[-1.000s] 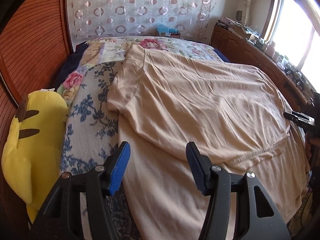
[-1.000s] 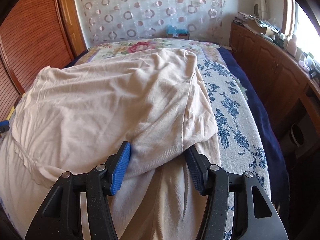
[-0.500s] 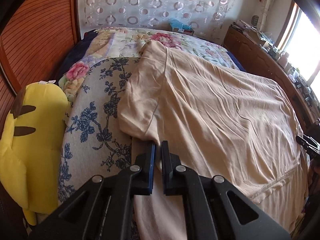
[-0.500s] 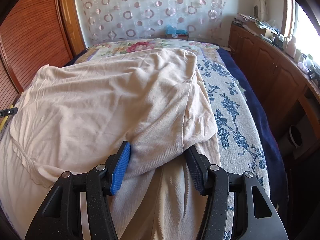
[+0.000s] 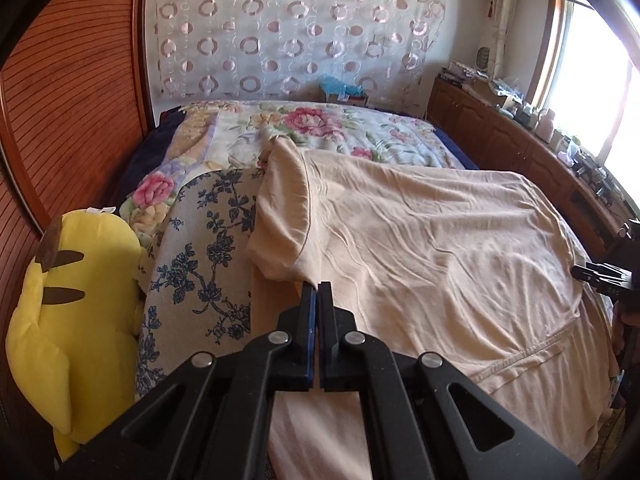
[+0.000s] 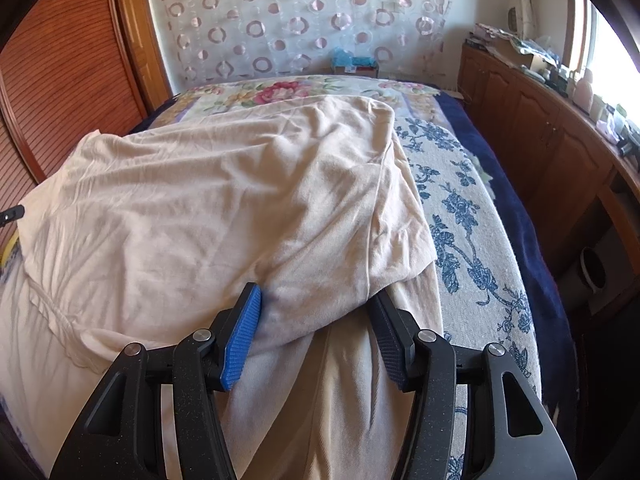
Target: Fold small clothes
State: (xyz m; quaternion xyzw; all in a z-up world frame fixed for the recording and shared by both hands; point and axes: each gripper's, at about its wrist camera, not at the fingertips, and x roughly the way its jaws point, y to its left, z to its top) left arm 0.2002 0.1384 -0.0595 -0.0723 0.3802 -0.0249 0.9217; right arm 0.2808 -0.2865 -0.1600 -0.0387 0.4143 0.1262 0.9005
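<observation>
Yellow plush [image 5: 60, 312], floral bedspread [image 5: 200, 264], wooden cabinets [image 6: 540, 136]

A yellow plush toy [image 5: 60, 312] lies at the bed's edge beside a blue-flowered cover [image 5: 200, 264]. Farther back lies a pink-rose quilt [image 5: 320, 128]. A circle-patterned curtain [image 5: 296, 28] hangs behind the bed, with slatted wooden doors [image 5: 72, 100] on one side and cluttered wooden cabinets [image 6: 540, 128] under the window.

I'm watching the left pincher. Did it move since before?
Yes. The left gripper snapped shut and slid forward to the beige shirt's sleeve, nearer the yellow plush toy.
</observation>
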